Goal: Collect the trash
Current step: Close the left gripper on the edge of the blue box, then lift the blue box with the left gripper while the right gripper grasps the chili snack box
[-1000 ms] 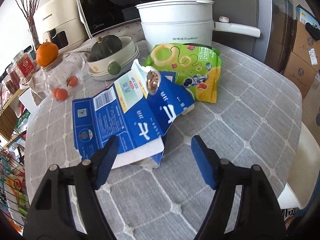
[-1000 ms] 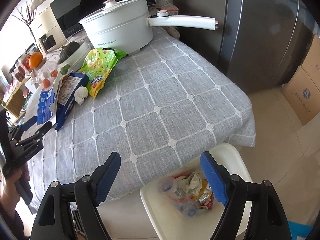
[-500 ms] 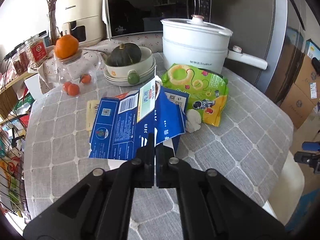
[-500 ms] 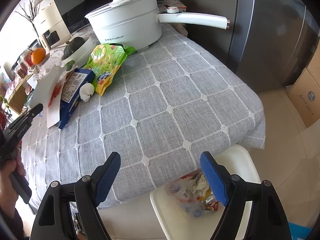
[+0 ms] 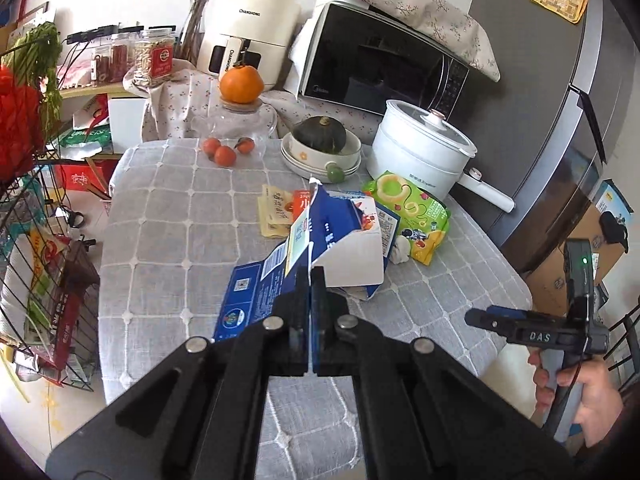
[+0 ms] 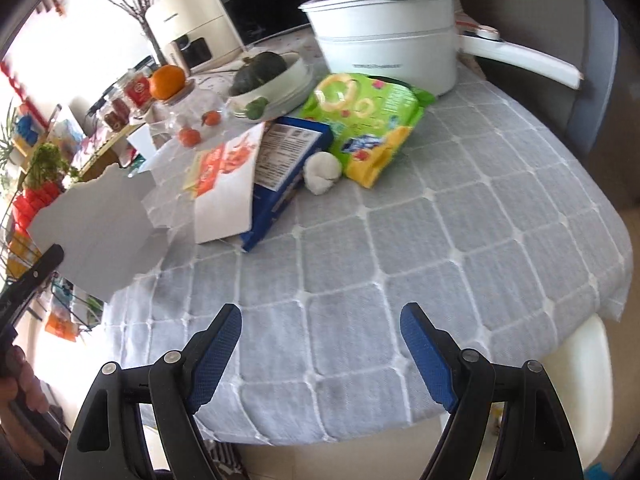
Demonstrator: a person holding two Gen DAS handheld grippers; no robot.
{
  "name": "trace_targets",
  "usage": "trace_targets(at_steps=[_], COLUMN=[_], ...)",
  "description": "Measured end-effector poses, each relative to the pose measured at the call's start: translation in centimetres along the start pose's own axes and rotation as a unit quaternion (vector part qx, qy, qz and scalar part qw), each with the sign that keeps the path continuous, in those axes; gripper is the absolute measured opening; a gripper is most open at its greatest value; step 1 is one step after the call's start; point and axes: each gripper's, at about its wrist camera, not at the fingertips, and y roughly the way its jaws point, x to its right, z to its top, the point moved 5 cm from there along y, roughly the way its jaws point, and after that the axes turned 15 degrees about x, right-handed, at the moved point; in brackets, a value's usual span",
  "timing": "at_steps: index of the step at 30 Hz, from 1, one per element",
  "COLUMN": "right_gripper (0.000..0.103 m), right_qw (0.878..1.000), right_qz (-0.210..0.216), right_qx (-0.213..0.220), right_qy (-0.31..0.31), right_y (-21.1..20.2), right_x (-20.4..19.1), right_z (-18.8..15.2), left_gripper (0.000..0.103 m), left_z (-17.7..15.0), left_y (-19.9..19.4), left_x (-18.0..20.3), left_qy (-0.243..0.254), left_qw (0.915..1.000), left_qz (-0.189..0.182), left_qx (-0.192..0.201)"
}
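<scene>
Your left gripper [image 5: 310, 280] has its fingers pinched tight on the edge of the torn blue carton [image 5: 320, 240], which hangs lifted above the table [image 5: 168, 248]. From the right wrist view the carton [image 6: 96, 224] shows its pale inner side at the table's left edge, clear of the cloth.

Take the white pot [image 6: 384, 36] as your landmark. Just in front of it lies the green snack bag [image 6: 368, 120], its top close to the pot's base. Beyond the bag, away from the pot, sits a crumpled white wad [image 6: 322, 172], touching a second blue carton [image 6: 280, 168] that lies flat. Under that carton's far side are yellow and orange wrappers [image 6: 212, 166]. Beside the pot, a white bowl [image 6: 280, 88] holds a dark green squash [image 6: 260, 68].

Your right gripper [image 6: 320, 360] has its fingers spread wide with nothing between them, over the near part of the table, well apart from the pot. Below the table's near right edge you can see part of a white bin [image 6: 576, 384].
</scene>
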Motion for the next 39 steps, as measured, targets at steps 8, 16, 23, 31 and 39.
trace_targets(at_steps=[8,16,23,31,39], right_gripper=[0.063,0.046,0.007,0.002,0.002], right_qw=[0.998,0.995,0.984,0.980,0.987], right_qz=[0.058,0.098,0.174,0.196,0.159], right_qx=[0.001,-0.006,-0.009,0.013,0.020], right_qy=[-0.010,0.016,0.047,0.029,-0.016], right_y=[7.7,13.9,13.8,6.0,-2.6], right_x=[-5.2,-6.1,-7.5,-7.9,-5.5], right_z=[4.0,5.6,5.0,5.0,3.3], left_gripper=[0.001,0.001,0.001,0.001,0.001], left_z=[1.6,2.1,2.0,2.3,1.9], left_y=[-1.8,-1.5,-1.7,-2.7,-3.1], left_x=[-4.1,-5.9,-5.7,-4.2,-0.7], left_qy=[-0.017,-0.034,-0.045,-0.044,-0.053], left_qw=[0.9996,0.9991,0.9987,0.9984,0.9965], left_qz=[-0.006,0.000,-0.002,-0.020,-0.062], left_qx=[0.020,0.025,0.024,0.029,0.019])
